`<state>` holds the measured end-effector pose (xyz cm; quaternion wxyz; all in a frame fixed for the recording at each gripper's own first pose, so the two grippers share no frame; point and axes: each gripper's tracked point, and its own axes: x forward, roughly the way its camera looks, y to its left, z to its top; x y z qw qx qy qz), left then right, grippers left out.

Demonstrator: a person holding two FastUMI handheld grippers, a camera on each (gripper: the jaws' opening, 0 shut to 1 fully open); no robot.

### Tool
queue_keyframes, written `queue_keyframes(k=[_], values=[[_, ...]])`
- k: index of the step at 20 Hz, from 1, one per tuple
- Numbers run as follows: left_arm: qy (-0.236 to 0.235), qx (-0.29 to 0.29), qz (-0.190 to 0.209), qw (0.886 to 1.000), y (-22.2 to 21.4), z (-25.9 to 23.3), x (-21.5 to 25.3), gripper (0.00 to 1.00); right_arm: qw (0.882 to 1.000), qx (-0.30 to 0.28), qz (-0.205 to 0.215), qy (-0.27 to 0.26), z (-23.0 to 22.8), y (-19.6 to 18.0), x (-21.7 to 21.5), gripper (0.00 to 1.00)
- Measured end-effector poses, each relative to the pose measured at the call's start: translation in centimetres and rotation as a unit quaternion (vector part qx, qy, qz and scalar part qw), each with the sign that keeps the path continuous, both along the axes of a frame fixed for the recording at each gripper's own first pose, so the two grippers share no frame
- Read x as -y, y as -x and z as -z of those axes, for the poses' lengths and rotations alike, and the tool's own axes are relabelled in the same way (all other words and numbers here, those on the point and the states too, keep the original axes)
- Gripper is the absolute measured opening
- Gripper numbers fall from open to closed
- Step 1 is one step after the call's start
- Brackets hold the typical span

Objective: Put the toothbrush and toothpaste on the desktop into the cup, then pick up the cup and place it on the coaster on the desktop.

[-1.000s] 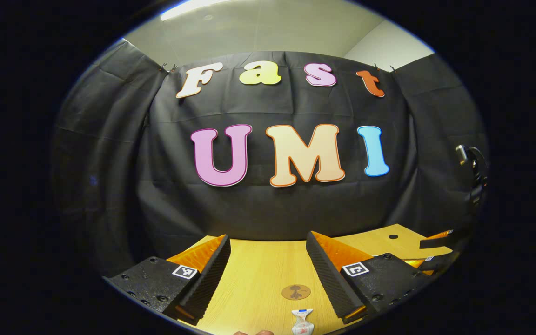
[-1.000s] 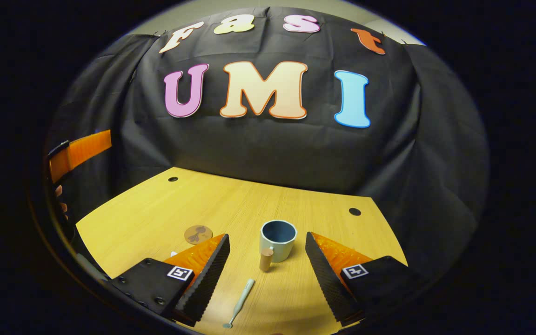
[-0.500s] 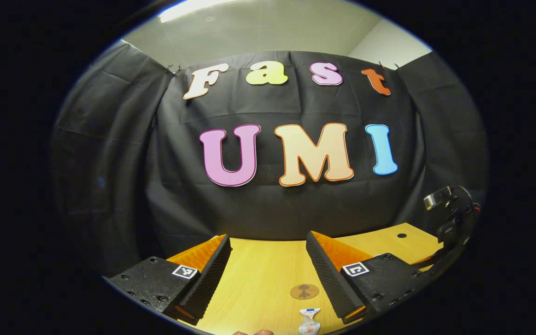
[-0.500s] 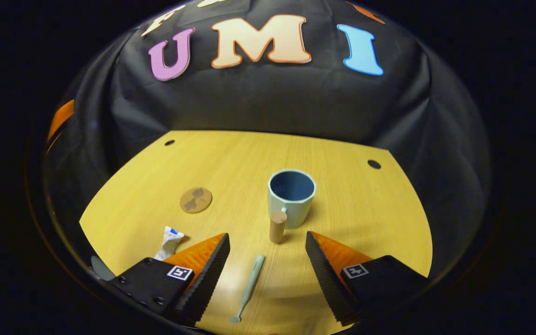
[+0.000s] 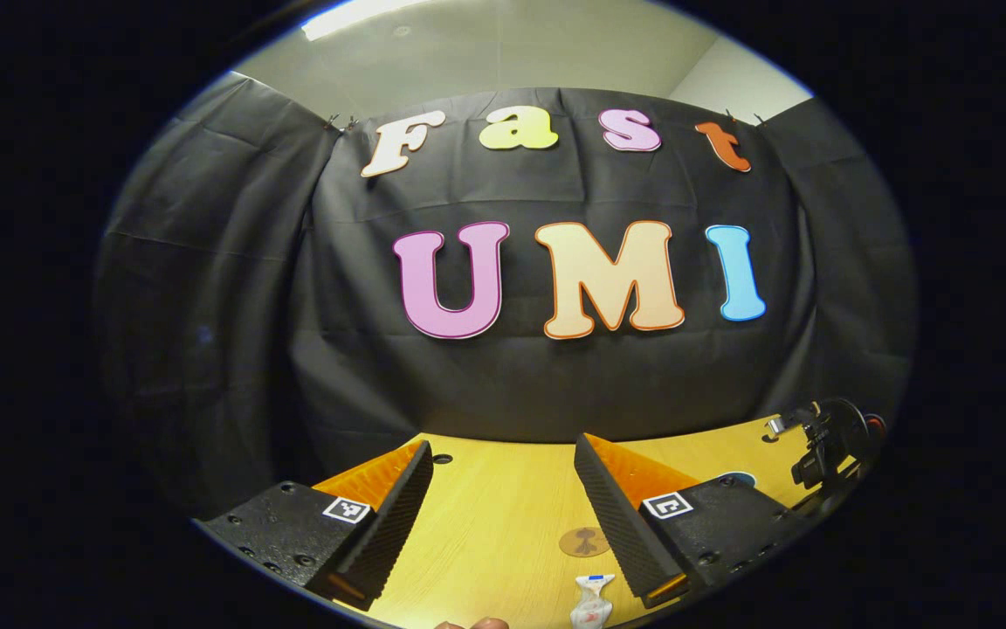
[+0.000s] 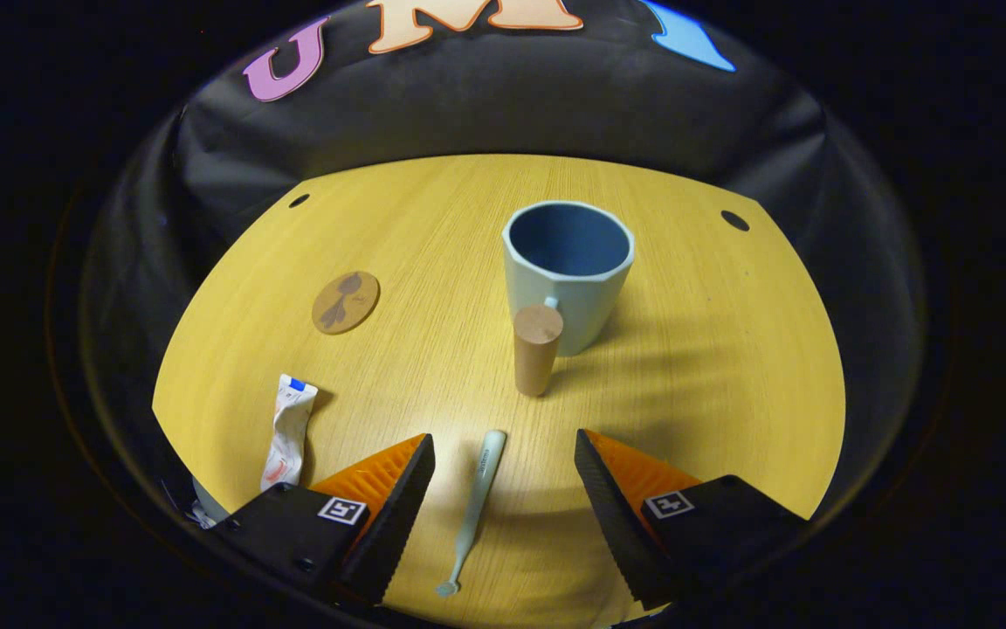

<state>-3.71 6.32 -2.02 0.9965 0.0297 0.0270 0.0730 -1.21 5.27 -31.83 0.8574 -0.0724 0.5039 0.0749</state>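
1. The right gripper (image 6: 503, 454) is hanging over the surface (image 6: 713, 367) with jaws spread and empty; a pale green toothbrush (image 6: 474, 511) is lying flat between them.
2. A crumpled white toothpaste (image 6: 287, 430) tube is lying to its left, the round brown coaster (image 6: 345, 301) beyond it, and a pale cup (image 6: 568, 271) with a blue inside and a wooden handle is standing upright ahead.
3. Compared with half a second ago, the right gripper is sitting lower and tipped further down.
4. The left gripper (image 5: 503, 480) is pointing level, jaws spread and empty, with the toothpaste (image 5: 591, 601) and coaster (image 5: 583, 542) near its right finger.
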Motion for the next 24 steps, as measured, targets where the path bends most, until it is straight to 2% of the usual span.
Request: queue_keyframes(k=[3,4,5,6,7,8,9,11,12,14,15,17,19,20,21,23,24], values=[[0.005,-0.007,-0.009,1.000,0.2,0.6,-0.7,0.96,1.000,-0.024,-0.002,0.013,1.2,0.5,0.0,0.99],[0.007,-0.008,-0.011,1.000,0.2,0.6,-0.8,1.00,0.999,-0.034,-0.002,0.015,1.5,0.6,0.0,0.97],[0.009,-0.011,-0.012,1.000,0.3,0.9,-1.0,0.97,0.999,-0.046,-0.002,0.015,2.0,0.9,-0.1,0.96],[0.011,-0.014,-0.013,1.000,0.2,1.1,-1.1,0.96,0.998,-0.055,-0.003,0.014,2.1,1.2,-0.1,0.93],[0.012,-0.017,-0.014,1.000,0.2,1.3,-1.1,0.96,0.998,-0.064,-0.002,0.017,2.5,1.4,-0.1,0.82],[0.013,-0.019,-0.015,1.000,0.2,1.5,-1.2,0.97,0.997,-0.073,-0.002,0.021,2.7,1.6,0.0,0.84],[0.015,-0.021,-0.015,1.000,0.2,1.6,-1.2,0.97,0.996,-0.082,-0.003,0.024,2.9,1.9,0.2,0.80],[0.018,-0.022,-0.015,0.999,0.0,1.7,-1.2,0.97,0.994,-0.102,-0.006,0.026,3.4,2.5,0.0,0.82],[0.018,-0.022,-0.016,0.999,0.0,1.7,-1.2,0.97,0.994,-0.109,-0.010,0.030,3.5,2.8,0.0,0.80],[0.019,-0.024,-0.016,0.999,0.0,2.0,-1.2,0.97,0.993,-0.112,-0.015,0.038,3.5,2.6,0.1,0.70],[0.021,-0.027,-0.015,0.999,0.0,2.2,-1.2,0.97,0.992,-0.114,-0.015,0.043,3.6,2.4,0.2,0.60],[0.022,-0.032,-0.012,0.999,0.0,2.5,-1.2,1.00,0.992,-0.117,-0.012,0.050,3.5,2.3,0.5,0.50],[0.022,-0.040,-0.007,0.999,-0.2,2.8,-1.0,0.97,0.992,-0.120,-0.003,0.049,3.5,2.2,0.6,0.42],[0.023,-0.043,-0.003,0.999,-0.3,3.0,-0.8,1.00,0.991,-0.122,0.000,0.048,3.6,2.2,0.7,0.36],[0.025,-0.047,0.002,0.999,-0.6,3.2,-0.3,0.96,0.992,-0.122,0.000,0.046,3.6,2.2,0.7,0.27],[0.032,-0.053,0.012,0.998,-1.1,3.7,0.3,0.97,0.992,-0.120,-0.003,0.044,3.4,2.0,0.8,0.24],[0.034,-0.058,0.016,0.998,-1.3,4.0,0.6,0.96,0.992,-0.121,0.007,0.041,3.6,2.4,0.7,0.19]])
